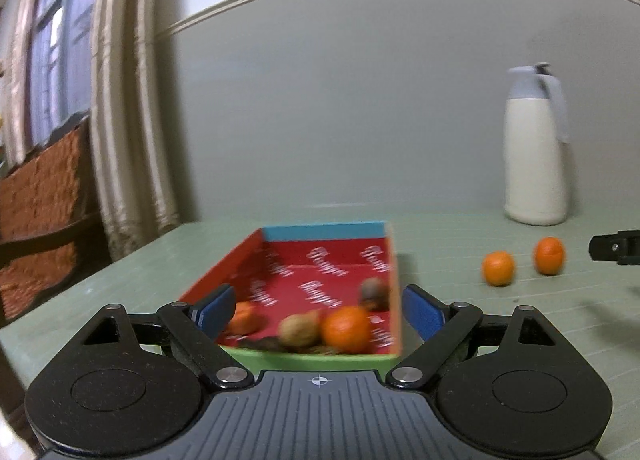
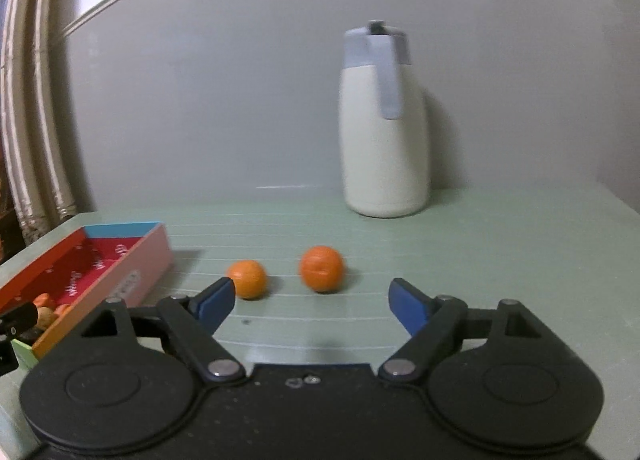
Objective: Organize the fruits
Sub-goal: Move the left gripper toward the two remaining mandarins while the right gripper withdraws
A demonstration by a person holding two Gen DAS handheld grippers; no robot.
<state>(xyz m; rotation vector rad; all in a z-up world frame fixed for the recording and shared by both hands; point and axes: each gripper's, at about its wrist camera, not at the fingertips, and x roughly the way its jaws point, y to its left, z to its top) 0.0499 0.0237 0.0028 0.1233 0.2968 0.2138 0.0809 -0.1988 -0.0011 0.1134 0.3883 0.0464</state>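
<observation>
Right now the cardboard box (image 1: 320,260), rectangular w/ red printed lining, blue far wall and green near wall, sits on a pale green ribbed tabletop (image 1: 460,324). Inside near the front: a round smooth orange (image 1: 346,329), brownish fruits beside it. Left gripper (image 1: 319,310) is spread wide, nothing pinched; box front lies between its blue pads. Right gripper (image 2: 310,302) is spread too, empty; two loose oranges (image 2: 247,278) (image 2: 321,268) rest just beyond its tips. Smooth white jug (image 2: 384,132) stands behind.

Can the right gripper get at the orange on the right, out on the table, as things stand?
Probably yes. The right gripper is open with nothing between its fingers, and that orange sits just ahead on bare table, apart from the other orange and the box.
</observation>
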